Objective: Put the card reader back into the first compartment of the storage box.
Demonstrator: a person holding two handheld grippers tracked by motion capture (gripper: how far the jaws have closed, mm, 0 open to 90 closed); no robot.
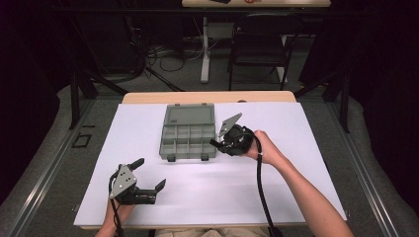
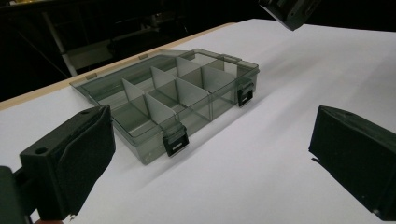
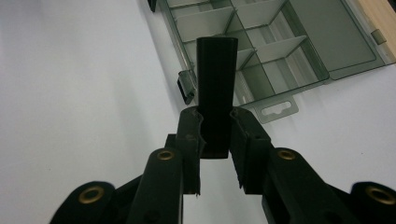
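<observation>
Your right gripper (image 1: 223, 140), seen from above, hovers just beside the right short end of the organiser box (image 1: 188, 132), its jaws pointing left toward that end. In the right gripper view, this gripper (image 3: 215, 128) is clenched on a flat black bar (image 3: 216, 88), which stands out lengthwise beyond the pads and reaches over the near corner of the box (image 3: 280, 60), close to one black latch (image 3: 186, 86); whether the bar touches the box cannot be told. The box lies open and flat near the far middle of the white table sheet (image 1: 276, 187), its long axis running left to right across the table, its divided compartments toward you and its latches on the near edge. The compartments appear empty. Your left gripper (image 1: 148, 175) rests low at the near left of the sheet, well apart from the box; in the left gripper view its jaws stand wide and released, with nothing between them, and the box (image 2: 168, 100) lies ahead of them and to the left. The right hand is therefore the nearer one. The coming move probably turns on carrying the bar leftward from the box's right end over a compartment, with the bar's length matched to the slot it must enter.
</observation>
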